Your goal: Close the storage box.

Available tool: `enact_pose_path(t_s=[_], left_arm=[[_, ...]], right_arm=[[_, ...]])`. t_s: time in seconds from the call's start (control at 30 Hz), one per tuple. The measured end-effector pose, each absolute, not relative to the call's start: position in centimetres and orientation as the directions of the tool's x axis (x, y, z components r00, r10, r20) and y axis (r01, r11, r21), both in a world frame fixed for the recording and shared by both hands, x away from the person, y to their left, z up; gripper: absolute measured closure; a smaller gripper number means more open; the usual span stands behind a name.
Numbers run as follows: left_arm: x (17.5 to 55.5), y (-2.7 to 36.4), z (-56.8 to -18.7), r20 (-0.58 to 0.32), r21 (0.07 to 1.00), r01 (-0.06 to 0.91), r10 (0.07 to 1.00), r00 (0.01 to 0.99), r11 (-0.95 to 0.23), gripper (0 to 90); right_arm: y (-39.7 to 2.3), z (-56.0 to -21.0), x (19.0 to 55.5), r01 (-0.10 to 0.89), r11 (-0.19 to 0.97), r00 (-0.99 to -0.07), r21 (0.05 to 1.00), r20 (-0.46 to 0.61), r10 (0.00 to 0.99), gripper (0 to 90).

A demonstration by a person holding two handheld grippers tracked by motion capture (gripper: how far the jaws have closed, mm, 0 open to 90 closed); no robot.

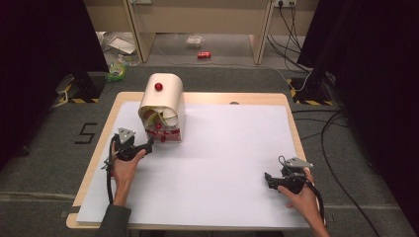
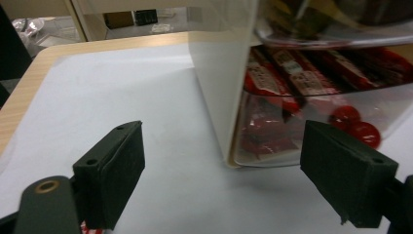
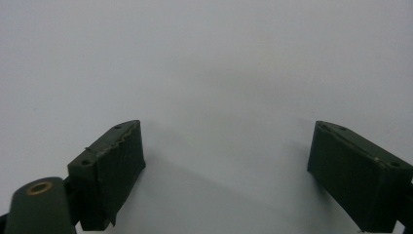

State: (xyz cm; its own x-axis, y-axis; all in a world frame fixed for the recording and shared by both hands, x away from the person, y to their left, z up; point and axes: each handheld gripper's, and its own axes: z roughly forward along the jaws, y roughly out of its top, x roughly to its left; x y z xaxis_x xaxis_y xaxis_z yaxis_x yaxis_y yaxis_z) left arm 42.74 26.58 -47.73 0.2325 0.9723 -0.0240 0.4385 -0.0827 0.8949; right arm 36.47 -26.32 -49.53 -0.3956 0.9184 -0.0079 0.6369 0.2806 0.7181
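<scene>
A cream box (image 1: 163, 106) with a rounded lid and a red knob (image 1: 158, 86) on top stands at the back left of the white sheet (image 1: 232, 158). Its clear front shows red packets (image 2: 287, 83) and a second red knob (image 2: 363, 131) low down. My left gripper (image 1: 149, 144) sits just in front of the box's lower left corner. In the left gripper view that gripper (image 2: 221, 175) is open, with the box's corner between its jaws but untouched. My right gripper (image 1: 267, 177) rests near the front right, open over bare sheet (image 3: 226, 170).
The wooden table edge (image 1: 99, 148) frames the sheet. On the floor behind lie a red can (image 1: 204, 55) and litter. Cables (image 1: 331, 143) run along the right side. A taped number marks the floor (image 1: 85, 133) to the left.
</scene>
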Motion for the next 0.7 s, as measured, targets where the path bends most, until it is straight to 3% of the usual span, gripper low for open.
enact_pose_path(t_s=[0.7], left_arm=[[40.8,26.0,-47.3,-0.068,0.889,0.452,0.954,0.291,-0.075,16.3]], right_arm=[[-26.3,-49.5,36.5,0.637,0.280,-0.396,0.718,-0.006,0.918,13.5]])
